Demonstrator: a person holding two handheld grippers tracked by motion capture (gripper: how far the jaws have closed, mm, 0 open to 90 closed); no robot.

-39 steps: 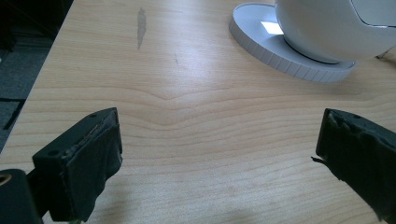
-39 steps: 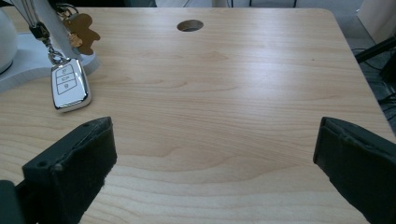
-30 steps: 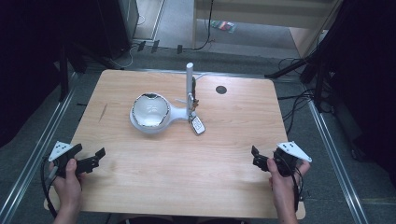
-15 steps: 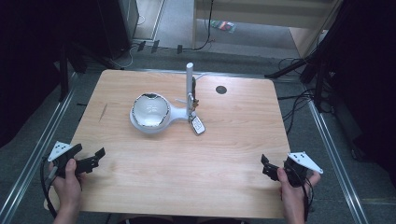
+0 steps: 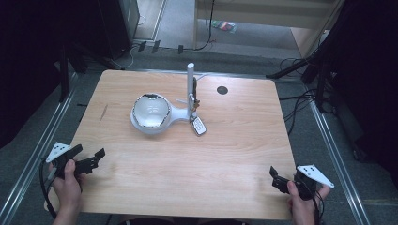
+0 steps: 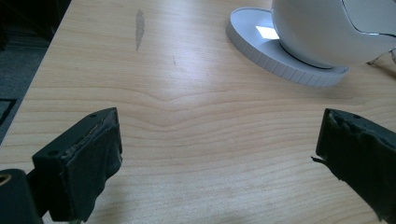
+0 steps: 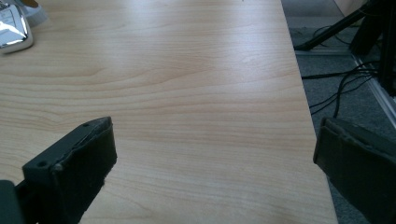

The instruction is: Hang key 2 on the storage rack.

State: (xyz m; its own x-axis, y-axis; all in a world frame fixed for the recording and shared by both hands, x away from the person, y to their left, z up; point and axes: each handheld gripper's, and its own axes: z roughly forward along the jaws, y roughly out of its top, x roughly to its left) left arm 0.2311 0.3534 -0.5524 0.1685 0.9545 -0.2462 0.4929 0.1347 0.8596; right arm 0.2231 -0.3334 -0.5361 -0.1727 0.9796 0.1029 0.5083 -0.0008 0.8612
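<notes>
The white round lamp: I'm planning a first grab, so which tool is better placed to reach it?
Left, probably. The white lamp sits left of the table's middle, and the left tool, jaws open, already faces its base. The right tool, also open, sits near the table's right front corner, farther off.

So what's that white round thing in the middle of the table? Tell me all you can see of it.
It is a white lamp-like object of glossy plastic: a rounded, bowl-shaped head with a pale inner face, resting on a flat ribbed disc base. A neck joins it to an upright white post. It stands on the wooden table, left of centre. A small silvery tag lies beside the post. Neither gripper touches it.
</notes>
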